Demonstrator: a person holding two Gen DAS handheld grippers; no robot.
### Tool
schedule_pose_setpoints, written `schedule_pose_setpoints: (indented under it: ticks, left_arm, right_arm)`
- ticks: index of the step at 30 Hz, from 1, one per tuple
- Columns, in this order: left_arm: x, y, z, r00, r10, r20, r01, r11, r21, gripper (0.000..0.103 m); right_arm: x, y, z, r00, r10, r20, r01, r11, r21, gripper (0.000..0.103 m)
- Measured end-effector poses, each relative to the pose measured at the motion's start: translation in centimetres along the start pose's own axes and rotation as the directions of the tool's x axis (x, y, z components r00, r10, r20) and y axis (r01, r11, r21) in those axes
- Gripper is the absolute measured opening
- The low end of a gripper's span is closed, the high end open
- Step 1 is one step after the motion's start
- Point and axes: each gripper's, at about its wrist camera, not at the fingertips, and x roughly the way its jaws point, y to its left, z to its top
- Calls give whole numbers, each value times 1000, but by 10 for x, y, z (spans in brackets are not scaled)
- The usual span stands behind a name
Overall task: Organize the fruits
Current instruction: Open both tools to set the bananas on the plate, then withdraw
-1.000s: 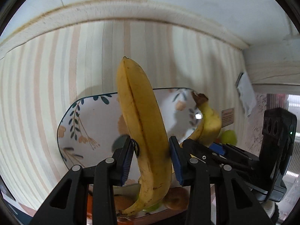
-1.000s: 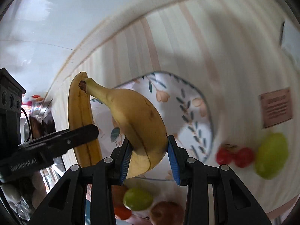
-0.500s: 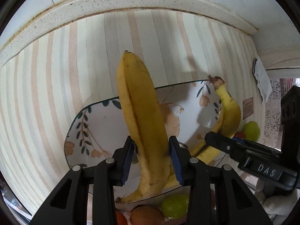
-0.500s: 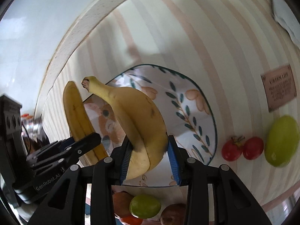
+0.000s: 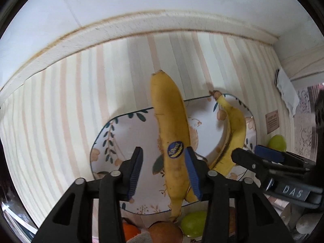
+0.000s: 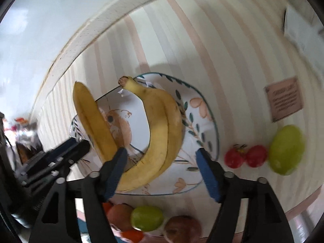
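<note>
A long banana with a blue sticker (image 5: 172,133) lies on the flowered plate (image 5: 129,133). It sits between the jaws of my left gripper (image 5: 163,151), which are opening; the left pad stands clear of it and the right pad is at its side. A curved banana (image 6: 162,133) rests on the same plate (image 6: 202,125). My right gripper (image 6: 161,154) hangs over it with jaws opening wide, neither pad pressing on it. The curved banana (image 5: 232,133) also shows in the left wrist view, and the long banana (image 6: 93,119) in the right wrist view.
The plate stands on a striped cloth near a wall ledge. Right of it lie two red tomatoes (image 6: 245,157), a green fruit (image 6: 286,149) and a pink card (image 6: 284,99). At the plate's near edge sit a green fruit (image 6: 146,217), brown fruits (image 6: 182,228) and an orange one (image 5: 129,230).
Both grippers have let go: each was shut on its banana and now stands open. Both bananas now lie on the plate.
</note>
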Motion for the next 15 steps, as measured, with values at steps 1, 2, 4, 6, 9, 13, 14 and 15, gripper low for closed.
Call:
schedule_pose_setpoints:
  ticks: [1, 2, 4, 6, 9, 13, 14, 15]
  left_arm:
    - [-6, 3, -4, 1000, -2, 27, 3, 1000, -16, 53]
    - [-10, 5, -6, 999, 7, 44, -6, 1000, -24, 67]
    - [-19, 11, -13, 997, 35, 71, -31, 999, -44, 82]
    - [-25, 14, -21, 995, 43, 95, -38, 998, -59, 86]
    - [-37, 21, -36, 990, 62, 130, -52, 995, -80, 92]
    - [-55, 25, -58, 981, 65, 183, -45, 993, -109, 93]
    - [-60, 24, -63, 978, 70, 197, -48, 993, -112, 93]
    - [-66, 23, -68, 974, 75, 213, -52, 992, -111, 93]
  right_arm:
    - [-2, 3, -3, 1000, -24, 14, 24, 999, -21, 85]
    - [-6, 6, -8, 998, -50, 37, 52, 997, -50, 88]
    - [-12, 13, -15, 994, -92, 65, 98, 991, -86, 89]
    - [-17, 18, -25, 989, -118, 90, 129, 984, -119, 93]
    - [-29, 28, -40, 984, -116, 136, 137, 979, -152, 93]
    - [-50, 38, -60, 967, -126, 221, 168, 969, -184, 93]
    - [-57, 36, -62, 964, -122, 235, 168, 968, -187, 93]
    - [-65, 36, -66, 960, -118, 252, 169, 967, -192, 93]
